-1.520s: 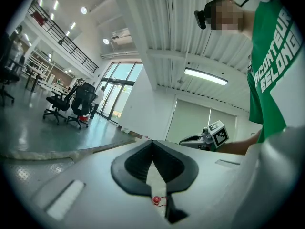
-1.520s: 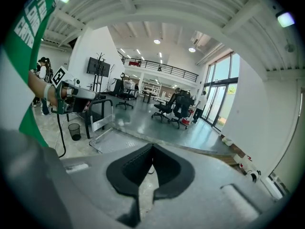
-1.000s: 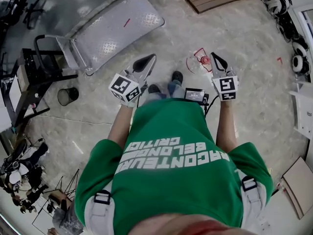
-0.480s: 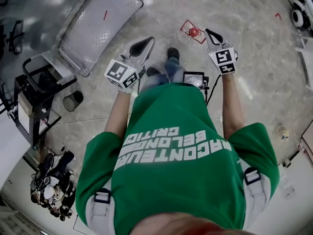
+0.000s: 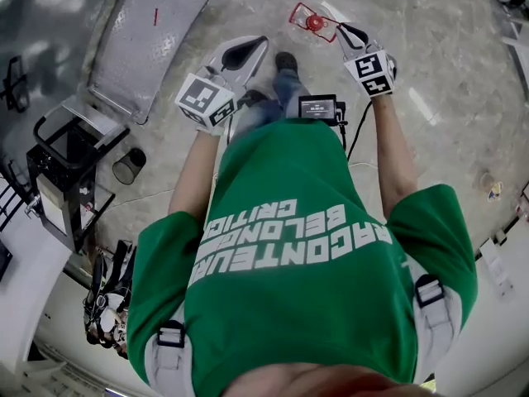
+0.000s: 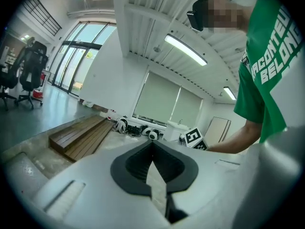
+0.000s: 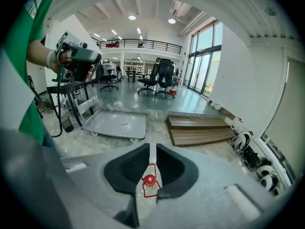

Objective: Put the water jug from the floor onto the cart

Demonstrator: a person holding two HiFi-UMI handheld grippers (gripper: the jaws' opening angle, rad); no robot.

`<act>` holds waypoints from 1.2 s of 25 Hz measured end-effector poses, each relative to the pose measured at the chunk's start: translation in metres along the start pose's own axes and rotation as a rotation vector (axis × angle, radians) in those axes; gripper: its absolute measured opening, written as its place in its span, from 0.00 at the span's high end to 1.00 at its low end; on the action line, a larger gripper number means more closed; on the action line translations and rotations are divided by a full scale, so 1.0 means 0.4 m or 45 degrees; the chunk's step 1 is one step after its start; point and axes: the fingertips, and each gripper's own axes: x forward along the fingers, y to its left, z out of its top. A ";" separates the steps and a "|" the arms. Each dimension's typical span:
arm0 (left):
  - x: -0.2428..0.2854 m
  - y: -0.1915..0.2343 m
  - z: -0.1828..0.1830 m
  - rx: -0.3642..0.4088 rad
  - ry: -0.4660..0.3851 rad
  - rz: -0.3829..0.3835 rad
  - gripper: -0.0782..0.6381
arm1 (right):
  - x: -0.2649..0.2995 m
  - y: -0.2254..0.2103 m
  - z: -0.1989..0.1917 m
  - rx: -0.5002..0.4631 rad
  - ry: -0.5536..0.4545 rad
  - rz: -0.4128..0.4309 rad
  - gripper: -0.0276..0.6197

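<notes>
The water jug (image 5: 312, 21) is clear with a red cap and red handle and stands on the stone floor ahead of the person's feet. My right gripper (image 5: 347, 33) hangs just right of it, pointing down at it. In the right gripper view the red cap (image 7: 149, 179) shows through the narrow gap of my right gripper (image 7: 152, 148), whose jaws are opening with nothing pressed between them. The grey flat cart (image 5: 149, 40) lies to the left, also seen as the cart (image 7: 114, 123). My left gripper (image 5: 240, 54) is shut and empty, and the left gripper (image 6: 152, 147) points level across the room.
A low wooden platform (image 7: 200, 128) lies beyond the jug. A black metal stand (image 5: 66, 172) and a small black bin (image 5: 128, 165) sit left of the person. Headsets (image 7: 248, 147) lie by the right wall, and office chairs (image 7: 159, 82) stand far back.
Both grippers have moved forward and lower. The right one has come down next to the jug and its jaws have parted a little. The left stays shut.
</notes>
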 end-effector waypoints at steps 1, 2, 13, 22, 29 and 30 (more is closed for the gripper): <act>0.010 0.002 -0.009 -0.006 0.011 -0.005 0.87 | 0.012 -0.001 -0.019 0.006 0.012 0.004 0.90; 0.020 0.003 -0.018 -0.013 0.023 -0.009 0.87 | 0.025 -0.002 -0.038 0.014 0.025 0.010 0.89; 0.111 0.016 -0.123 -0.085 0.135 -0.067 0.87 | 0.152 -0.001 -0.193 0.090 0.150 0.060 0.85; 0.197 0.067 -0.262 -0.138 0.253 -0.109 0.87 | 0.277 0.012 -0.308 0.149 0.225 0.089 0.75; 0.291 0.185 -0.467 -0.195 0.406 -0.136 0.87 | 0.406 0.010 -0.443 0.238 0.306 0.053 0.70; 0.306 0.203 -0.498 -0.197 0.425 -0.139 0.87 | 0.422 0.005 -0.463 0.265 0.312 0.033 0.69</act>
